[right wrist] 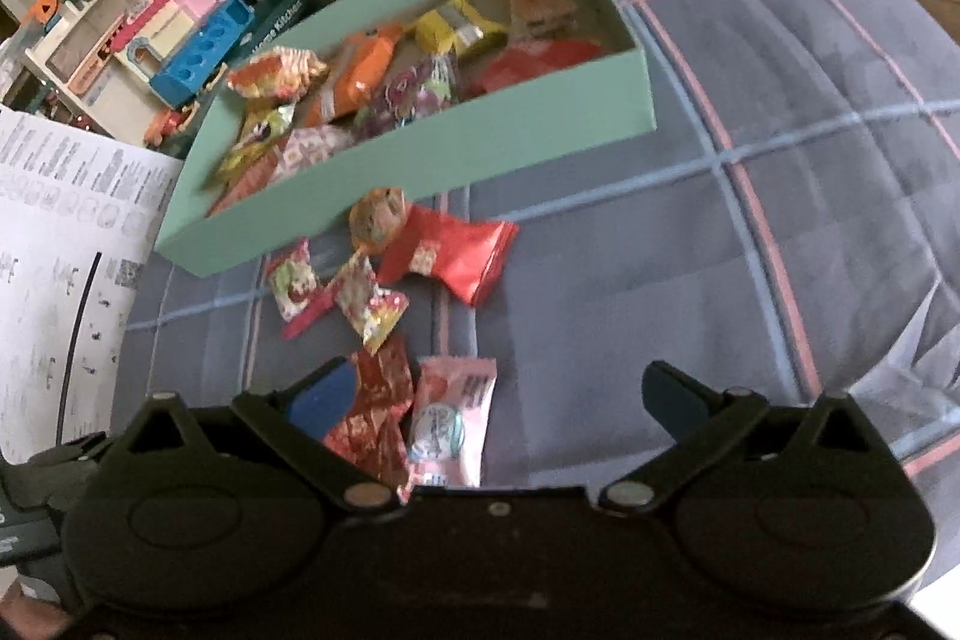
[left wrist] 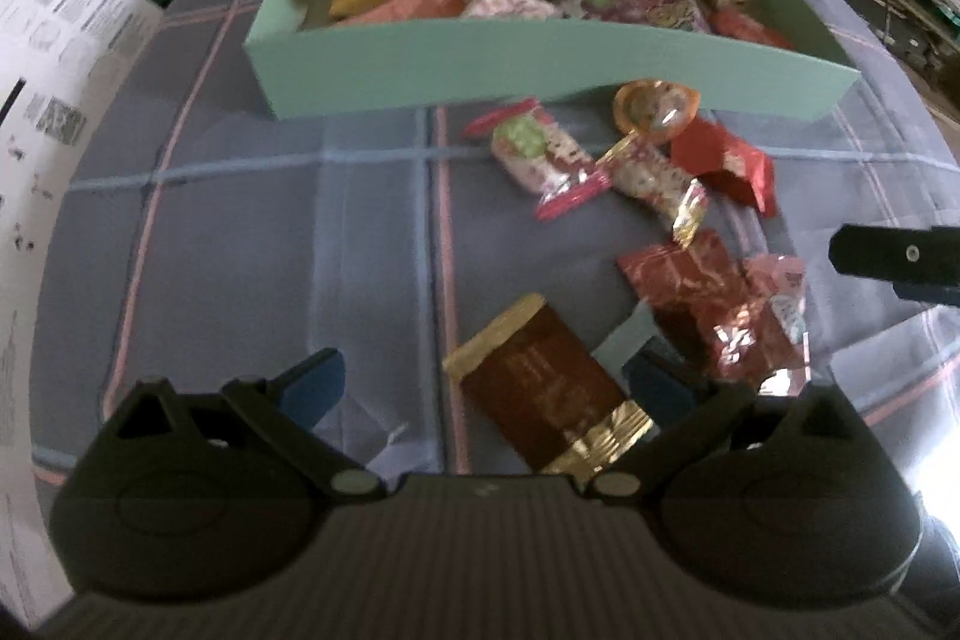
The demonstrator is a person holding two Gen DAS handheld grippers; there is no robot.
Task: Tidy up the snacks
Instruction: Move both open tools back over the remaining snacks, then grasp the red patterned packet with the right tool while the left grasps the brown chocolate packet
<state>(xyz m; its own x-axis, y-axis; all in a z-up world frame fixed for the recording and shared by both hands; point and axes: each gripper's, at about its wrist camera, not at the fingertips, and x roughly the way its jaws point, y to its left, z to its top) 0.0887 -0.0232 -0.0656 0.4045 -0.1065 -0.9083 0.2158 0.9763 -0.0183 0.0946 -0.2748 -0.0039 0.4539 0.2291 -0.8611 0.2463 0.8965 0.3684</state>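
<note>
- Toward the far edge of the plaid-covered surface (left wrist: 240, 220), a shallow mint-green box (left wrist: 480, 64) is seen, filled with mixed snack packets in orange, yellow, red and purple wrappers.
- Just in front of the box's near wall, loose snacks are scattered on the cloth: a round orange-wrapped sweet (left wrist: 657, 106) touching the wall, a red packet (left wrist: 729, 163) beside it, and two pink-and-white candies (left wrist: 543, 154) close together.
- Nearer, a brown bar with gold ends (left wrist: 543, 388) lies between the spread fingers of the left gripper (left wrist: 480, 382), which is held wide open with nothing clasped.
- A crinkled red foil packet (right wrist: 375, 412) and a pink packet (right wrist: 450, 421) lie side by side between the fingers of the right gripper (right wrist: 498, 394), whose jaws are likewise parted and ungripped.
- At the left edge of the surface, a printed white sheet (right wrist: 54, 250) is visible.
</note>
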